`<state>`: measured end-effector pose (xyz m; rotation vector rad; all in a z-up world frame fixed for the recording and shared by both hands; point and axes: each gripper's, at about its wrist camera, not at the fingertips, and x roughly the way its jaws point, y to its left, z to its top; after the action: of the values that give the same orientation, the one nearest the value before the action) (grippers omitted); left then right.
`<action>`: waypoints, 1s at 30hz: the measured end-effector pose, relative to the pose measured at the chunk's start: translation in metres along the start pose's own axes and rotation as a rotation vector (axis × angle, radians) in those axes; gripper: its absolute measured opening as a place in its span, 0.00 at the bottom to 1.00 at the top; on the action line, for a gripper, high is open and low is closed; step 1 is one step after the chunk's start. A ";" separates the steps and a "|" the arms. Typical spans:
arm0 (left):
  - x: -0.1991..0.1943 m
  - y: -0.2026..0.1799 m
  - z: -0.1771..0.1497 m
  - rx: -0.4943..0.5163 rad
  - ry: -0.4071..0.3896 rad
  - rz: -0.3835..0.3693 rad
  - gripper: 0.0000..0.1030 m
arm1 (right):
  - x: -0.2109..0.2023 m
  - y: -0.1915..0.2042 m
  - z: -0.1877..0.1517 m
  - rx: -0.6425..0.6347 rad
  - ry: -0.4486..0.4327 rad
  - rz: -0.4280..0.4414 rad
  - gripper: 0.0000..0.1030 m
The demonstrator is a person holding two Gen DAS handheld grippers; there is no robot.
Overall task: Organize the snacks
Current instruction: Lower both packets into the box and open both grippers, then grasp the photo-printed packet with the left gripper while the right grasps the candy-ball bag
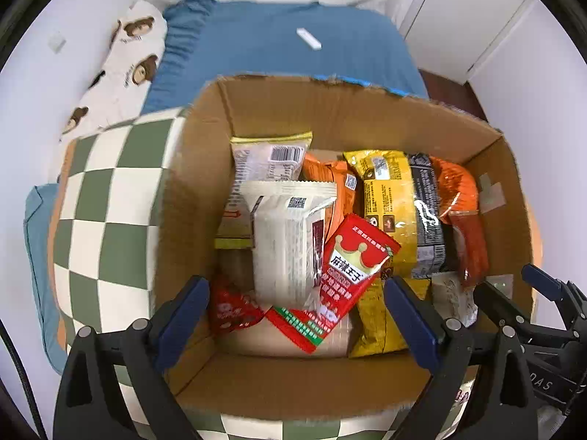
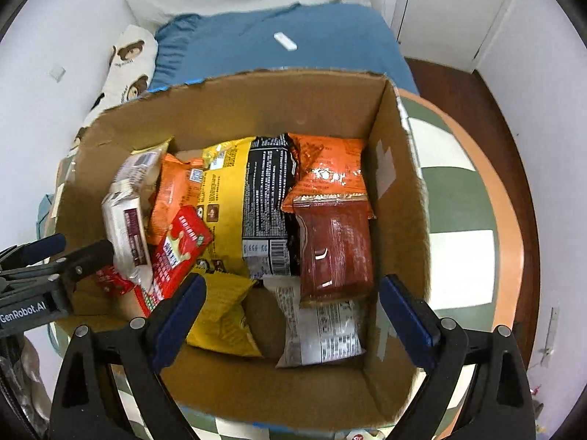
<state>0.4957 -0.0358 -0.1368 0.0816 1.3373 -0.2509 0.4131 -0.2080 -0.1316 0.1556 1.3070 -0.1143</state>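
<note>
Grippers hover side by side at the near rim of the cardboard box (image 1: pixel 330 110): left gripper (image 1: pixel 297 315) and right gripper (image 2: pixel 293 315) both gape wide and hold nothing. Snacks already lie piled inside; straightening the tilted red packet (image 1: pixel 348 267) first, pinched by an edge, seems wise.

Small white-walled bedroom with a blue bed and a round checked table

A bed under a ribbed blue cover (image 1: pixel 279 51) fills the middle, a cream bear-print pillow (image 1: pixel 124 69) at its left against the plain white wall (image 1: pixel 33 117) and a slim white bar, perhaps a remote (image 1: pixel 309 38), lying on top. Nearer stands a round table in a green-and-white checked cloth with an orange rim (image 2: pixel 473 198). White panelled cupboard doors (image 1: pixel 466 11) stand right, over dark reddish wooden floor (image 2: pixel 521 154)
</note>
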 end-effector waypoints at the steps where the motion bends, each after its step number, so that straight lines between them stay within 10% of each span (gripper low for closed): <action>1: -0.006 0.000 -0.005 0.001 -0.019 0.004 0.95 | -0.006 0.001 -0.004 -0.003 -0.017 -0.003 0.95; 30: -0.177 0.003 -0.155 0.068 -0.429 -0.006 0.95 | -0.203 0.028 -0.154 -0.026 -0.451 0.008 0.95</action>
<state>0.3115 0.0226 -0.0015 0.0758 0.9031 -0.3003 0.2194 -0.1534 0.0266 0.1044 0.8581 -0.1175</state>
